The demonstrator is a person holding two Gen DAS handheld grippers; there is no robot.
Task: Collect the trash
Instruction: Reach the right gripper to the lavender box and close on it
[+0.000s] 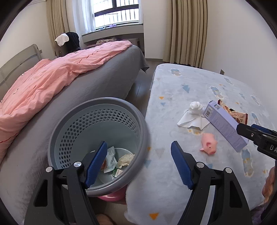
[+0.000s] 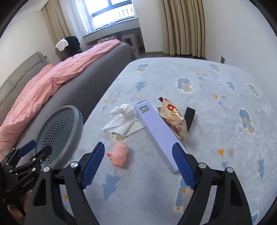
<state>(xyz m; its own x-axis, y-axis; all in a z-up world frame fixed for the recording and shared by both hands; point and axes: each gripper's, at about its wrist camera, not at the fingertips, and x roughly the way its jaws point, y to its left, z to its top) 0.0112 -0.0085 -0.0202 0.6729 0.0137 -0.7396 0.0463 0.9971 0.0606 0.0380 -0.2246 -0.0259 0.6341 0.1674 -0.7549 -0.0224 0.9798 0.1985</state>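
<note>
On the pale blue patterned blanket (image 2: pixel 216 83) lie a lilac box (image 2: pixel 156 131), crumpled white tissue (image 2: pixel 121 119), a snack wrapper (image 2: pixel 174 119) and a pink toy pig (image 2: pixel 119 154). Left gripper (image 1: pixel 138 161) stands wide and empty above the rim of the grey perforated bin (image 1: pixel 98 131), which holds scraps of paper. Right gripper (image 2: pixel 138 164) is also wide, nothing between its pads, with the box's near end just beside its right finger.

A home bedroom, seemingly: bed (image 1: pixel 97 81) with pink quilt (image 1: pixel 43 86), curtained window (image 1: pixel 114 15).
</note>
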